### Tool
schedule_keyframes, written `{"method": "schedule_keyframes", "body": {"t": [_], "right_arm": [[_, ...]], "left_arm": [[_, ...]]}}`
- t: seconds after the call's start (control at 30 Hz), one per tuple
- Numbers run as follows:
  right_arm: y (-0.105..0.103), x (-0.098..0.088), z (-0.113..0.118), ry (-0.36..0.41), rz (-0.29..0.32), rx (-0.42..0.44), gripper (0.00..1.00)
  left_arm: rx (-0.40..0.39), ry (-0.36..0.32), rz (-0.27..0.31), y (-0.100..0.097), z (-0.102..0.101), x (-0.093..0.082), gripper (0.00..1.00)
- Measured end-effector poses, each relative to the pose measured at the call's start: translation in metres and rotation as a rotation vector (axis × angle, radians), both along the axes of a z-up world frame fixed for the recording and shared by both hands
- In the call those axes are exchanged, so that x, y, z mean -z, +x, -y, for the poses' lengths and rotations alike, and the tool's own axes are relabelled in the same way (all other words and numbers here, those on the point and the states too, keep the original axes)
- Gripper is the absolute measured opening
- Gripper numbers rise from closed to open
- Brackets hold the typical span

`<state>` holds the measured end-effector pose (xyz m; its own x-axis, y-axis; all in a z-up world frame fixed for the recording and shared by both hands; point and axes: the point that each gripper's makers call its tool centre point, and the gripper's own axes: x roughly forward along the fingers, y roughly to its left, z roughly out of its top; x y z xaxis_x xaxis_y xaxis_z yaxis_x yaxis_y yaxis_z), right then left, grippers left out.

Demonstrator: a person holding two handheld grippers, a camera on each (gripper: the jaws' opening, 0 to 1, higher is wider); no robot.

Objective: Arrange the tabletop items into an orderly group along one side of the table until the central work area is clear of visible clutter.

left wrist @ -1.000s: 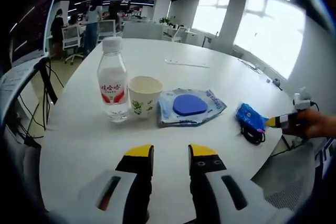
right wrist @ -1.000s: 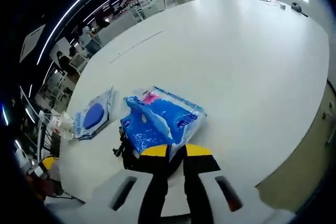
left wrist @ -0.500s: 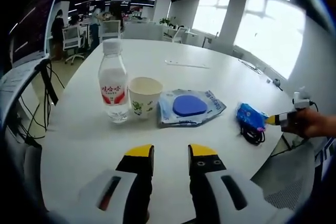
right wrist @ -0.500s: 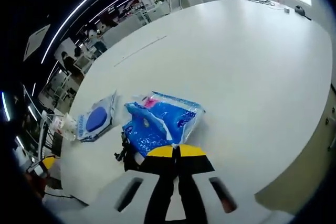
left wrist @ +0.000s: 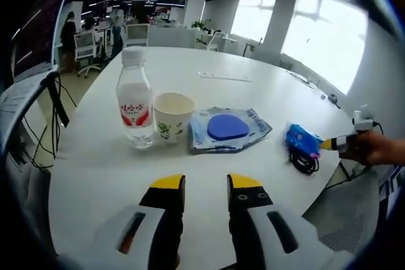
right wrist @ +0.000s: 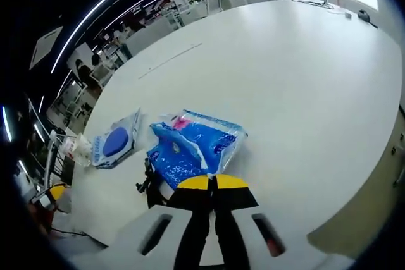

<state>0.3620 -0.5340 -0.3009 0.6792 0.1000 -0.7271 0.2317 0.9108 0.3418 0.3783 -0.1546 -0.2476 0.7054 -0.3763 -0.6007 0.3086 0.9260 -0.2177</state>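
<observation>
Left gripper view: the left gripper (left wrist: 206,184) hangs over bare table (left wrist: 95,175) with its jaws spread and nothing between them. Ahead stand a bottle (left wrist: 135,108) and a cup (left wrist: 173,116), just beside each other, with a wipes pack (left wrist: 228,129) lying flat next to the cup, so these three already form a row. Well off to the right, near the table edge, sits the blue bag (left wrist: 302,140) over a black cable (left wrist: 305,162), with the right gripper (left wrist: 330,145) and the person's hand (left wrist: 374,148) at it.

Right gripper view: the right gripper (right wrist: 212,183) has its jaws pressed together on the near edge of the bag (how much film is caught I cannot tell). The bag should join the row past the wipes. I would lift only slightly and drag low and slowly, watching that the cable beneath comes along or stays clear, and stop just beside the wipes without nudging them.
</observation>
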Motion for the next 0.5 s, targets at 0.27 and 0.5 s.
{"method": "schedule_keyframes", "body": {"t": [0.27, 0.5], "right_arm": [[0.017, -0.006, 0.004, -0.111, 0.023, -0.156, 0.0], [0.038, -0.017, 0.007, -0.197, 0.041, -0.266, 0.0]], "left_arm": [[-0.005, 0.0, 0.001, 0.0, -0.003, -0.001, 0.25], [-0.005, -0.003, -0.008, -0.004, -0.006, 0.001, 0.25]]}}
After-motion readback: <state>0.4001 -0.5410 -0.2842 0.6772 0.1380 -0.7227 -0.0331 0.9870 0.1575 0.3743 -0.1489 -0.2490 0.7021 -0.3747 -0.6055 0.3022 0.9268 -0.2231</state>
